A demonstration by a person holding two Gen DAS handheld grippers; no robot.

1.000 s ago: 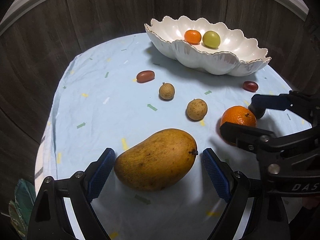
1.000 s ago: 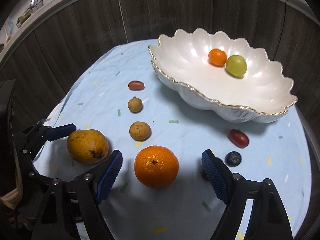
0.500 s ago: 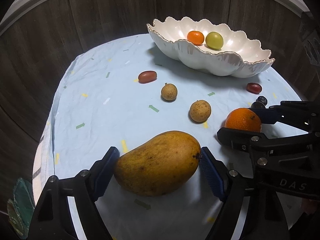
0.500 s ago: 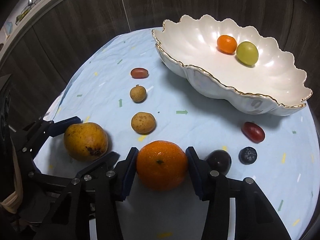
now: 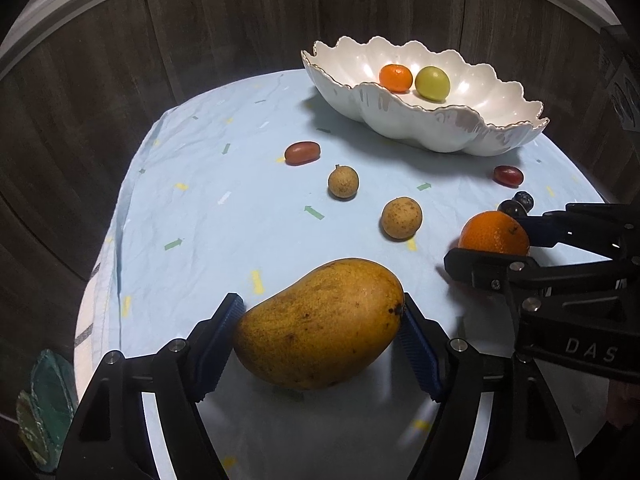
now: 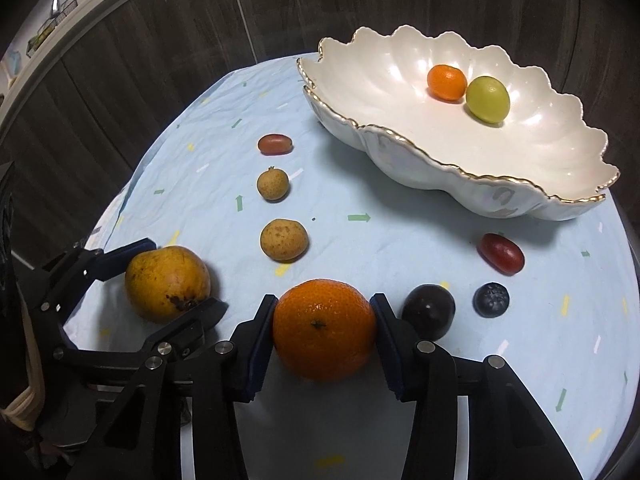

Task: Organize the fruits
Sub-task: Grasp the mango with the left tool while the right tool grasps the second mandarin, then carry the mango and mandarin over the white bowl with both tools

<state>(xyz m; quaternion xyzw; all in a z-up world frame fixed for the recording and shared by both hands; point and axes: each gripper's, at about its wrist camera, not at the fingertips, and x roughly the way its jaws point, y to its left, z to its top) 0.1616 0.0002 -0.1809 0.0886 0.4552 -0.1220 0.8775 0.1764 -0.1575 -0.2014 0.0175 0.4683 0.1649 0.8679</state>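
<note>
Now both closed on fruit: left gripper (image 5: 320,332) clamping mango (image 5: 320,322) lengthwise at near table edge, right gripper (image 6: 324,330) pinching orange (image 6: 325,329) beside it. Risks: mango rotating out, dark plum (image 6: 428,311) nudged, bowl (image 6: 440,168) rim clipped at far edge.

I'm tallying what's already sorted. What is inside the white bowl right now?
Inside the white bowl lie a small orange and a green fruit, touching each other. From the right wrist view the rest of the inside shows bare; nothing appears hidden.
</note>
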